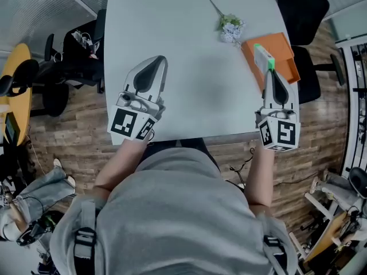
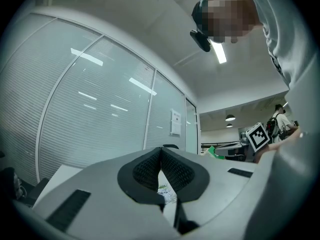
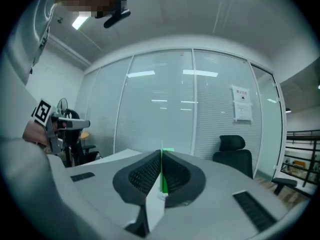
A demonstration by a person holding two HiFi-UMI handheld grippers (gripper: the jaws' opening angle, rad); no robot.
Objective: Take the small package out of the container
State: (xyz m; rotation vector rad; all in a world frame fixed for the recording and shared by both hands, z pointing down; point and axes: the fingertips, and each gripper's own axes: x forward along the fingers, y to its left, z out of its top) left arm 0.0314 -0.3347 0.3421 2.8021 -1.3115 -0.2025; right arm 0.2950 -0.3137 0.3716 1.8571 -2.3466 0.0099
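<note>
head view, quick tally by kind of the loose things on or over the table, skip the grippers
orange container: 1
green and white package: 1
flower sprig: 1
total: 3

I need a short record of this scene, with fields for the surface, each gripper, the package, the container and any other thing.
surface: white table
left gripper: jaws together, nothing between them, over the table's near left part
right gripper: jaws shut on the package
package: thin, green and white, held edge-on, overlapping the container's left edge in the head view
container: orange, flat, at the table's right edge
other: flower sprig lying on the table, just beyond the container
</note>
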